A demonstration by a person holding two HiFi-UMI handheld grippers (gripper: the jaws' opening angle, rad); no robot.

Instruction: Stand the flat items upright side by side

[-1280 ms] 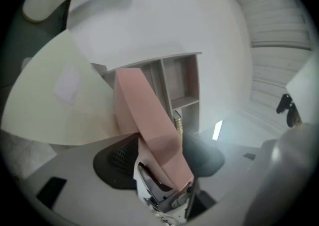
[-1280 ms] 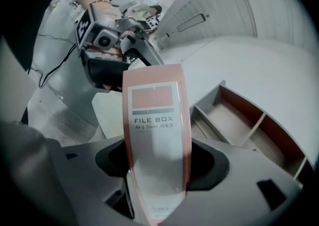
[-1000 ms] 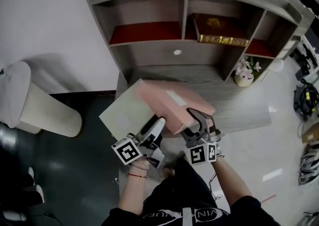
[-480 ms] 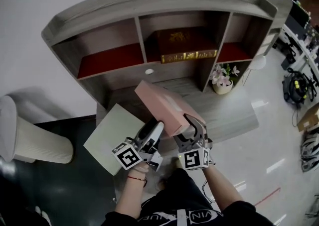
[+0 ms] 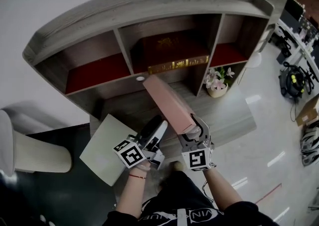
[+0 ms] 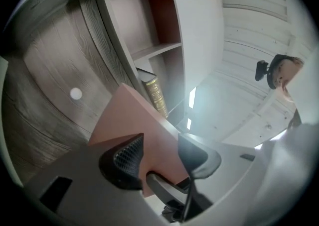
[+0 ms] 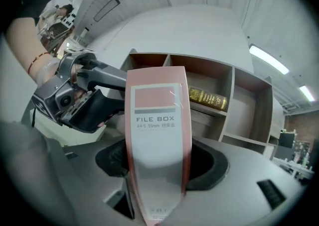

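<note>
Gray wooden desk (image 5: pixel 234 115) has shelves (image 5: pixel 149 6) at the back. The right gripper (image 5: pixel 197 129) squeezes the pink file box (image 5: pixel 167 103) and holds it up on a slant over the desk. The left gripper (image 5: pixel 154 133) is just beside the box. Its jaws are closing but squeeze nothing. A pale green flat box (image 5: pixel 102 148) lies at the desk's left edge.

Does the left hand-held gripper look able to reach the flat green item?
Probably yes: the flat green item lies uncovered right beside the left hand-held gripper, though its jaws are closing around the pink file box.
</note>
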